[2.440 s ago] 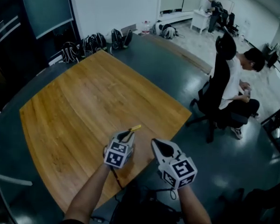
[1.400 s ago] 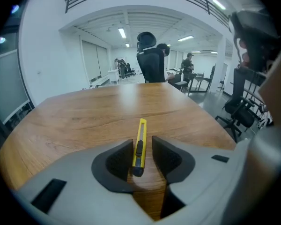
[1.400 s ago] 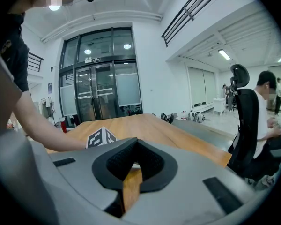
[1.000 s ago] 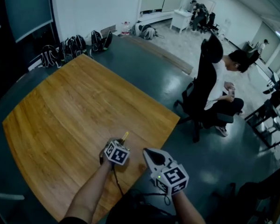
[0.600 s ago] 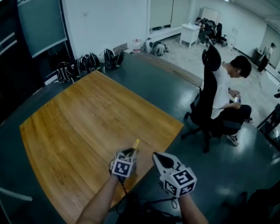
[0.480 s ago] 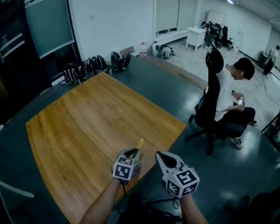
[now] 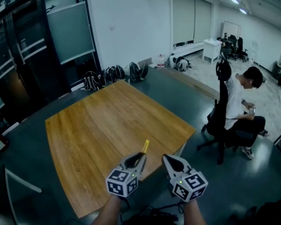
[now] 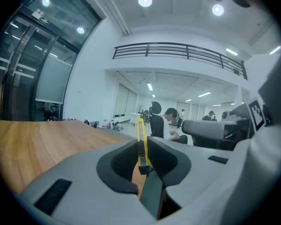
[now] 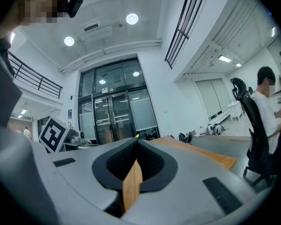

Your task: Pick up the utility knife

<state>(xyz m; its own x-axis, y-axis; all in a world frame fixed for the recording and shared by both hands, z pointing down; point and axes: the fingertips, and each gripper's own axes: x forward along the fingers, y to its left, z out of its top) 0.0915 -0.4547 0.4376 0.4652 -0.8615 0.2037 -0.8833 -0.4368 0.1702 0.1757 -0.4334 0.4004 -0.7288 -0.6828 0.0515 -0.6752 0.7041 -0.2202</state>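
- Left gripper: jaws narrow, clamped on utility knife. Yellow body projects forward past jaw tips; dark end seated between pads.
- Change: gripper raised from table level. Knife now airborne, wood surface below and ahead of tool.
- Grip width same through lift; no slip visible.
- Right gripper: jaws together, nothing between them. Positioned just beside left gripper, also lifted.
- Judgement: pick-up effectively complete. Only steady hold remains.

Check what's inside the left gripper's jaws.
A yellow utility knife, clamped on edge between the left gripper's pads, its end poking out past them. The pads cover its sides.
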